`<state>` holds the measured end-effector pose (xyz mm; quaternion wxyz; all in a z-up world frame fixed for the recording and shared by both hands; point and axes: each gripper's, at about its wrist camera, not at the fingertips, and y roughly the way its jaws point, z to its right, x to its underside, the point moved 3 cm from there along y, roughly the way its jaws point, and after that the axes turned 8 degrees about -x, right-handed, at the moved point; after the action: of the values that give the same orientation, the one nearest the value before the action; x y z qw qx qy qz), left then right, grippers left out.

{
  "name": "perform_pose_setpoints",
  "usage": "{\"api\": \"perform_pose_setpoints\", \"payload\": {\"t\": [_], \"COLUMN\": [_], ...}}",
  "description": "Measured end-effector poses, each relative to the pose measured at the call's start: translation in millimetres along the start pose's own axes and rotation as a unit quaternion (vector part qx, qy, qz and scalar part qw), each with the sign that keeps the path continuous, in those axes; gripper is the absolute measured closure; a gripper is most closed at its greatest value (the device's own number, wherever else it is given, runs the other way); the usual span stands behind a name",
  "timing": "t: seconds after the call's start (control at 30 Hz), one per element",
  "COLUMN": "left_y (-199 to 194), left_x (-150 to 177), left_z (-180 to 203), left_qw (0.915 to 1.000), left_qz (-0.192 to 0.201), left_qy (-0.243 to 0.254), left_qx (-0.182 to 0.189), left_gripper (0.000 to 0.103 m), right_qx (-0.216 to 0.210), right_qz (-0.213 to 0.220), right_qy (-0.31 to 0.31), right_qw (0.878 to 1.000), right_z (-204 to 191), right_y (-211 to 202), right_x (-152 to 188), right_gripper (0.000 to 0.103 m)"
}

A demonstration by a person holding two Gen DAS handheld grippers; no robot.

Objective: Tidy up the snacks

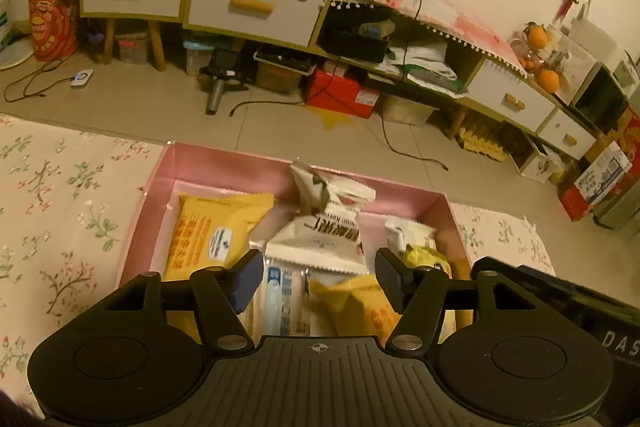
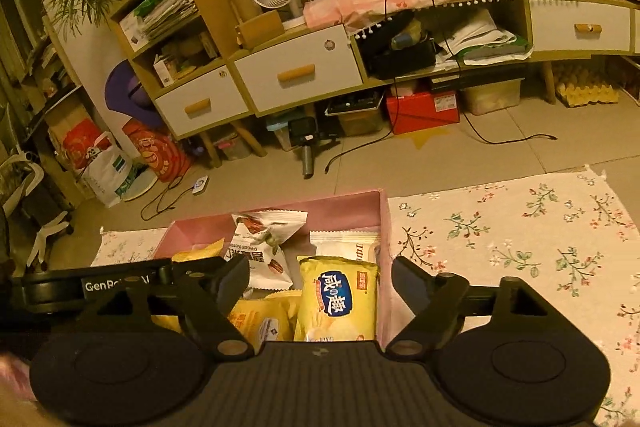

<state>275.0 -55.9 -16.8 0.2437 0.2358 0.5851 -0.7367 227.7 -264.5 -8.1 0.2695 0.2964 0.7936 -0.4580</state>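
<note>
progress: late, I judge; snack packets all lie inside the pink box (image 1: 158, 183); none seen on the floral cloth (image 2: 520, 227) beside it | left tool (image 1: 316, 277): spread, empty, over the box | right tool (image 2: 320, 281): spread, empty, above the yellow cracker packet (image 2: 340, 295) in the box

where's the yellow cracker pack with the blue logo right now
In the right wrist view, the yellow cracker pack lies inside the pink box, against its right wall, just below a white packet.

Pink box (image 1: 408, 191), yellow (image 2: 340, 297) and white snack packets (image 1: 320, 239), cream mat (image 2: 520, 227) with seemingly pink-green floral print
</note>
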Motion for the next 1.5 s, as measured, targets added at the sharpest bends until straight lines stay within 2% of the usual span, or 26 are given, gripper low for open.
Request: {"api": "perform_pose_setpoints", "payload": {"t": [0.13, 0.27, 0.5, 1.03, 1.37, 1.5], "left_y": [-12, -25, -53, -99, -111, -110], "left_x": [7, 15, 32, 98, 135, 148], "left_z": [-1, -3, -6, -15, -17, -18], "left_qw": [1.0, 0.9998, 0.9991, 0.9975, 0.9951, 0.9933], "left_qz": [0.0, -0.002, 0.0, -0.018, -0.015, -0.011], "left_qy": [0.007, 0.018, 0.043, 0.068, 0.095, 0.112], "left_qx": [0.001, 0.003, 0.005, 0.013, 0.023, 0.027], "left_gripper": [0.033, 0.022, 0.011, 0.004, 0.004, 0.004], "right_qx": [0.005, 0.011, 0.018, 0.043, 0.05, 0.07], "right_qz": [0.002, 0.002, -0.002, -0.016, -0.027, -0.036], "right_qy": [-0.002, -0.009, -0.013, -0.039, -0.045, -0.059], "right_qw": [1.0, 1.0, 1.0, 0.998, 0.997, 0.995], "right_z": [-2, -7, -16, -38, -43, -37], "right_y": [-11, -21, -40, -83, -94, -94], "right_x": [1, 5, 16, 55, 93, 102], "right_gripper": [0.051, 0.045, 0.036, 0.03, 0.03, 0.03]}}
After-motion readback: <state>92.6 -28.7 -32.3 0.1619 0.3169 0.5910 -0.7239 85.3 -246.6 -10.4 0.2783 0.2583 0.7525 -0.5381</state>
